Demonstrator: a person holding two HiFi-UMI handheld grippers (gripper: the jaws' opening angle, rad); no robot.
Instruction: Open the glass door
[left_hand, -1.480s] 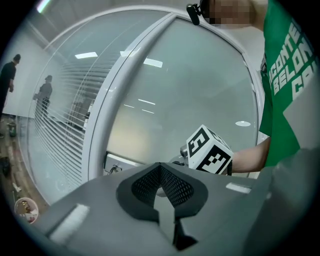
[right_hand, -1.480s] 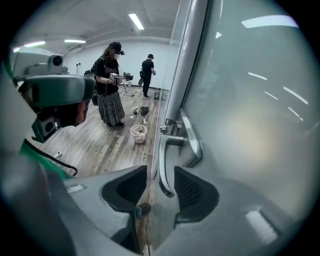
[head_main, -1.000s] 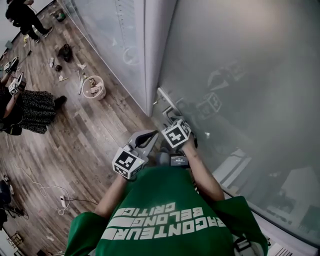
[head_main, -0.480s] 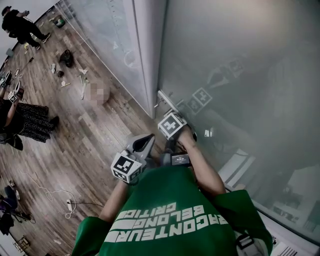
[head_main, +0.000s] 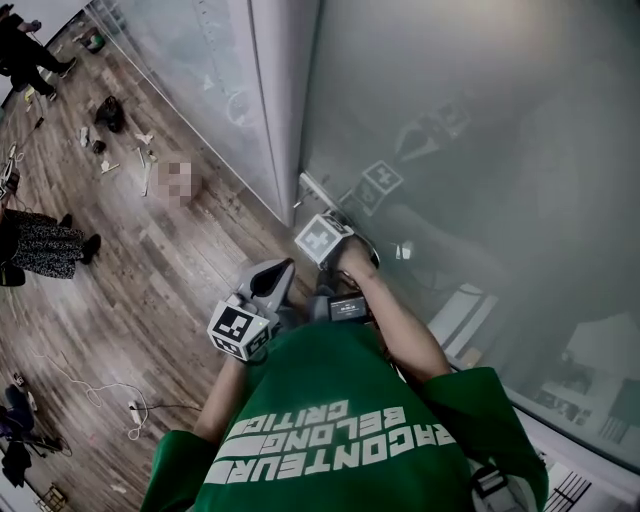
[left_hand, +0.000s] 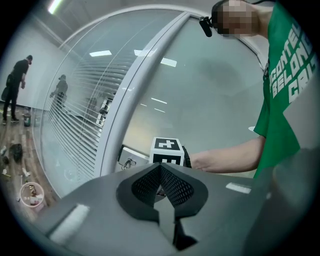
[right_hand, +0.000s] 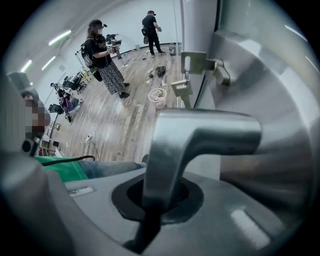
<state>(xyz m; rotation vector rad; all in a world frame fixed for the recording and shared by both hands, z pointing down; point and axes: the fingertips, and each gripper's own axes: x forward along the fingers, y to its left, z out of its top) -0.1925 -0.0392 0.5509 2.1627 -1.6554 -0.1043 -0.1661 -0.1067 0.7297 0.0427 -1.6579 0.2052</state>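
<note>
Right tool: your right tool (right_hand: 152, 202) points down and is pinched on the metal door handle (right_hand: 200, 135). Its jaws have just been closing, and the neck of the lever runs down between them.
Left tool: your left tool (left_hand: 160, 169) is pressed together with nothing between its pads. You hold it in the air just beside the right one, clear of the door.
Lock: in the right gripper view a lock plate (right_hand: 202, 61) sits on the door beyond the handle. A key with a tag (right_hand: 181, 89) hangs from it.
Floor: wood planks (head_main: 150, 290) run off to your left. A white cable (head_main: 100, 390) and small clutter lie on them, and a bucket (right_hand: 159, 97) stands further off.
Room: a pale frame post (head_main: 275, 100) stands between the door and a glass wall with blinds (left_hand: 70, 135). 2 people (right_hand: 105, 65) (right_hand: 151, 27) stand well away on the floor.
Glass door: the door (head_main: 480, 130) is straight in front of you, to the right of the post. Its handle is at the edge next to the post, directly under your right hand (head_main: 355, 262) and gripped by the right tool. The left tool stays on the floor side, apart from the glass.
</note>
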